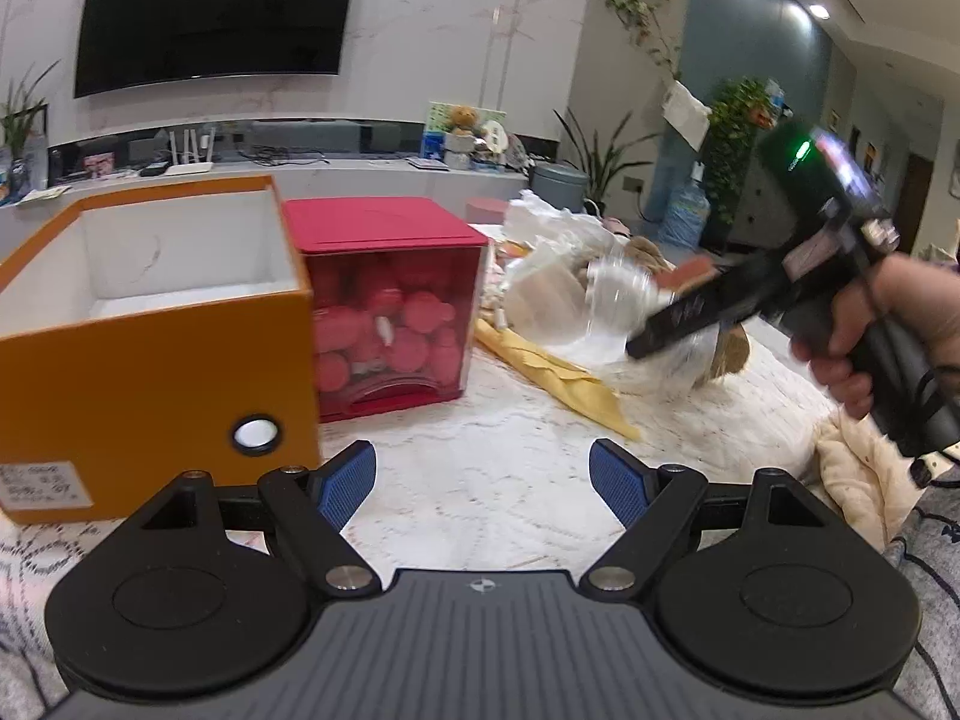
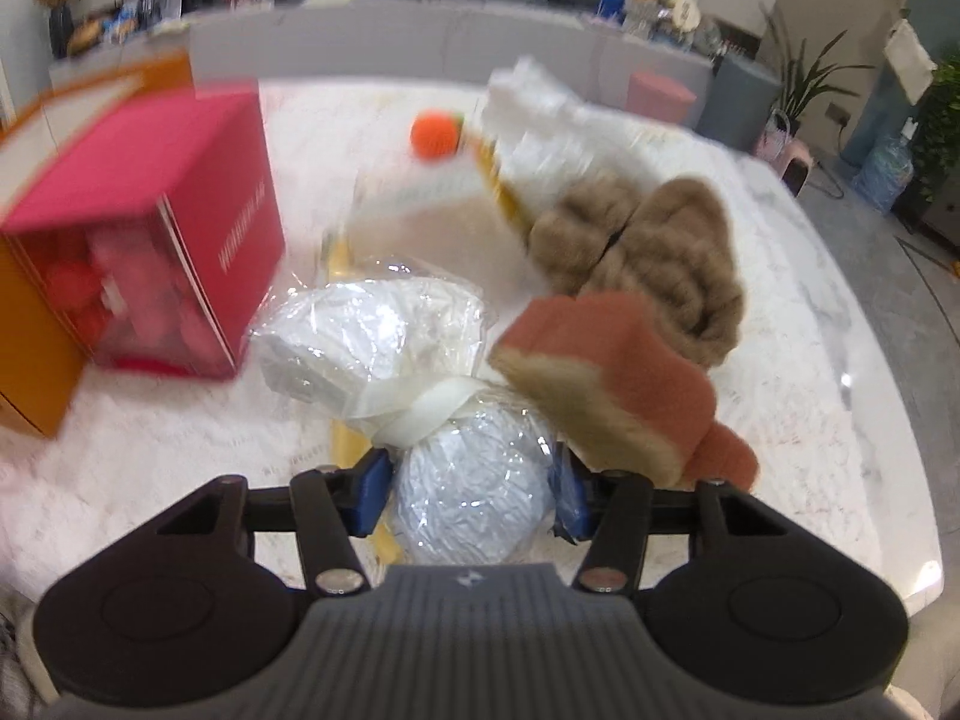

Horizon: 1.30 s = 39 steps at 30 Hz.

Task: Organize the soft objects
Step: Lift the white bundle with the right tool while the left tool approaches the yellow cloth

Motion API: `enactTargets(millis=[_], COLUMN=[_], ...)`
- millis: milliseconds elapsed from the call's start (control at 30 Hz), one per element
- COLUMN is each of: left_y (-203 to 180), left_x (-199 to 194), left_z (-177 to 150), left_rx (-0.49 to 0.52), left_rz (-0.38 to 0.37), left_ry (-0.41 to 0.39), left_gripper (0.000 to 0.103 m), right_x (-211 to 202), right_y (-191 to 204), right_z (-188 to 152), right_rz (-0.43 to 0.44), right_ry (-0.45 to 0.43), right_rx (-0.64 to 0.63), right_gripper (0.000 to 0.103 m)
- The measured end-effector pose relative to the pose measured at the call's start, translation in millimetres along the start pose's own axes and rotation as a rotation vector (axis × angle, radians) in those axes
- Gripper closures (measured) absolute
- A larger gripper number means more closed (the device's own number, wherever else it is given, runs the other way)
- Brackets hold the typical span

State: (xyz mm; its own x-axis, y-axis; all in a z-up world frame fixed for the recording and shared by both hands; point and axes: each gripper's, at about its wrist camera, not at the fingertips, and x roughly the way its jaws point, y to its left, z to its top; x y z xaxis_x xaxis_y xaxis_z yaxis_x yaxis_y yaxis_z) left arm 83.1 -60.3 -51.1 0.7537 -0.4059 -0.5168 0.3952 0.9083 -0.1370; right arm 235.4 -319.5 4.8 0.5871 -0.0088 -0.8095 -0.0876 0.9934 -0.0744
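My right gripper (image 2: 471, 489) is shut on a clear plastic bag of white soft stuff (image 2: 474, 498), tied with a white band (image 2: 429, 414); the bag's upper part (image 2: 372, 336) hangs in front. An orange and tan sponge-like piece (image 2: 624, 384) rests against the right finger. In the left wrist view the right gripper (image 1: 666, 324) holds the bag (image 1: 606, 312) above the table. My left gripper (image 1: 483, 480) is open and empty, in front of an open orange box (image 1: 156, 360) with a white inside.
A red box (image 1: 390, 300) with a clear front full of red pieces stands right of the orange box. A brown fluffy item (image 2: 654, 252), an orange ball (image 2: 435, 135), more white bags (image 2: 540, 120) and a yellow cloth (image 1: 558, 372) lie on the white-covered table (image 1: 480, 468).
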Motion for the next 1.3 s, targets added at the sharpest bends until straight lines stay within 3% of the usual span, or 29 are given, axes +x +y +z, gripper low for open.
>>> enactTargets(millis=[133,233,367,533,733,967,1067,1133,1200,1267,1300], left_y=[-11.9,-23.7,-52.3,-76.8,-90.7,-72.3,-61.7,-55.6,-57.6,-61.4,-63.2], left_x=[13.5,26.7,62.1,107.0,156.0,187.8,189.8,189.8,191.0,190.4,189.9], left_z=[5.6,10.4,17.4,19.9,21.8,16.6,18.3,20.3,19.9,19.4,18.8], left_rx=[0.012,0.025,0.138,0.157,0.22,0.151,0.069,0.029,0.05,0.072,0.081], left_rz=[0.001,-0.039,-0.08,-0.128,-0.029,0.029,0.008,-0.017,-0.009,0.001,0.006], left_ry=[0.017,0.013,0.03,0.028,-0.002,0.04,0.033,0.028,0.033,0.034,0.031], left_gripper=[0.008,0.008,0.008,0.008,0.008,0.008,0.009,0.021,0.024,0.035,0.047], right_x=[-27.3,-38.4,-42.3,-45.0,-31.8,-25.3,-26.2,-25.7,-26.2,-27.3,-27.9], right_y=[-15.9,-31.4,-49.8,-65.2,-67.8,-62.6,-64.4,-65.0,-65.5,-66.6,-67.0], right_z=[-0.3,0.9,4.1,3.1,-1.4,2.9,2.7,2.5,2.2,2.2,2.1], right_rz=[0.0,0.002,0.011,0.028,0.065,0.076,0.082,0.079,0.079,0.083,0.085], right_ry=[-0.088,-0.137,-0.159,-0.189,-0.167,-0.168,-0.174,-0.173,-0.174,-0.179,-0.181], right_rx=[0.063,0.138,0.22,0.266,0.282,0.253,0.255,0.257,0.26,0.267,0.27], right_gripper=[0.048,0.048,0.048,0.048,0.048,0.048,0.048,0.048,0.048,0.048,0.048])
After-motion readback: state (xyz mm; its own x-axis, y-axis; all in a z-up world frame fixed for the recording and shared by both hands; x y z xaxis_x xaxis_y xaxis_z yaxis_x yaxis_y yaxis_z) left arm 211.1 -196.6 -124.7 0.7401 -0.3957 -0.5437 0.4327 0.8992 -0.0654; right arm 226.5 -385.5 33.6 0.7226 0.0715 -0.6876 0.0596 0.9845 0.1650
